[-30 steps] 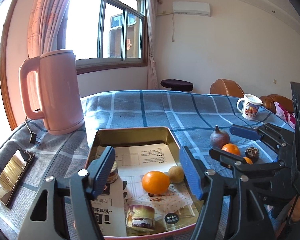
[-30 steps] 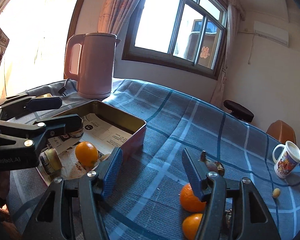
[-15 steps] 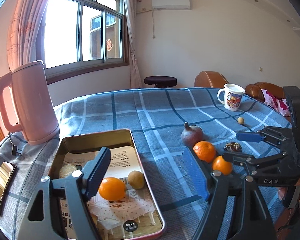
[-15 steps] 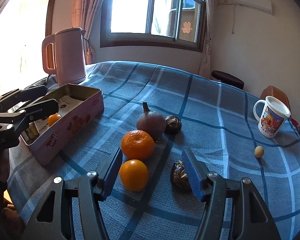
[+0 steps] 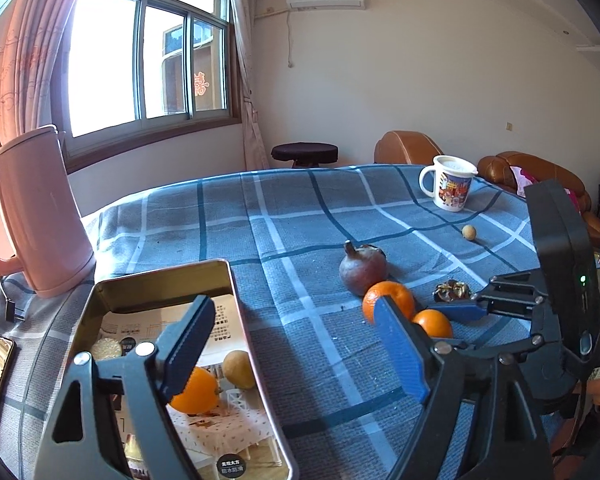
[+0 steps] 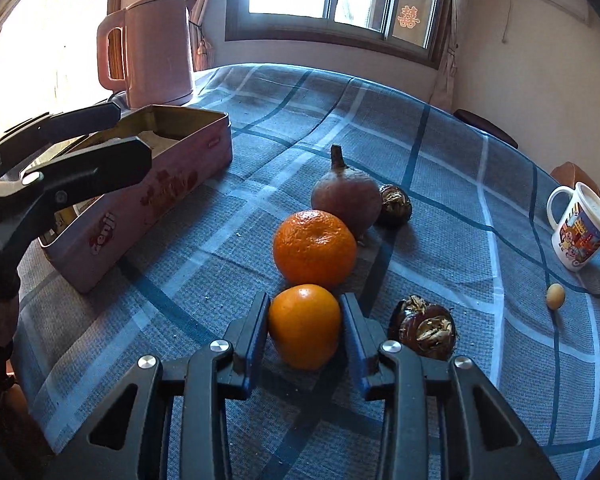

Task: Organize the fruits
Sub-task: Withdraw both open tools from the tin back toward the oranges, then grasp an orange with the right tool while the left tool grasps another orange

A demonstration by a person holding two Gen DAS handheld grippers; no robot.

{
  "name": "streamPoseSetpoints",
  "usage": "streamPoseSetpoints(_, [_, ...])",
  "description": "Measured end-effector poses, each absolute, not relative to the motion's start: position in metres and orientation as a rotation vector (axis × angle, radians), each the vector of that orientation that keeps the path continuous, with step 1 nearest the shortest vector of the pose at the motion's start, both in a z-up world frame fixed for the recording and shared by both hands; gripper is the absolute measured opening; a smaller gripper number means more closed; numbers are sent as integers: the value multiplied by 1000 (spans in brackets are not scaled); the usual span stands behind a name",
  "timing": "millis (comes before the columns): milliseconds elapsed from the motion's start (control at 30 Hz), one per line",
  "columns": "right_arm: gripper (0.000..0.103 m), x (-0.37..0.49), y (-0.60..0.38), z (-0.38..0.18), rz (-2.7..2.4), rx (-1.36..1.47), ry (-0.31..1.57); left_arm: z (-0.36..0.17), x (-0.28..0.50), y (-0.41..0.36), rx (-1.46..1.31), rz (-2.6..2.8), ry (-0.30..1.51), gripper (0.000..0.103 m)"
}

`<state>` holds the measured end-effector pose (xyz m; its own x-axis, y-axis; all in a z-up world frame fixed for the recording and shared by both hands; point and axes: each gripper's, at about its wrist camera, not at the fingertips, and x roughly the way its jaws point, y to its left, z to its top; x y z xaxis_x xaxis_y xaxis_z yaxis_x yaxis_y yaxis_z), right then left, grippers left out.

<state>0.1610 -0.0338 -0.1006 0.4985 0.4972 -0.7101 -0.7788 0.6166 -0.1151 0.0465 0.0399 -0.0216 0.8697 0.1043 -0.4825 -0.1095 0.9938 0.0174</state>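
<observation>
Since a second ago the right gripper [image 6: 305,330] has swung away from the tin [image 6: 148,200] and come down over the loose fruit on the blue checked cloth [image 6: 440,160]. Its jaws are closing with the small orange [image 6: 305,326] between them, both pads at the fruit's sides, the fruit not yet lifted. A larger mandarin [image 6: 315,247] sits just behind it. The left gripper [image 5: 296,356] has drifted off the tin; its jaws are opening, spread with nothing between them. One orange [image 5: 194,396] already lies in the tin. Judgement: the next pick is under way, with several fruits left on the cloth.
</observation>
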Motion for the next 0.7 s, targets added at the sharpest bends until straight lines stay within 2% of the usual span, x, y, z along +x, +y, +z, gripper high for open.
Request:
streamPoseSetpoints(433, [37, 181, -77, -75, 576, -341, 529, -23, 89, 0, 11, 3, 572, 84])
streamPoseSetpoints(700, [37, 193, -97, -68, 531, -258, 509, -39, 120, -22, 34, -45, 656, 83])
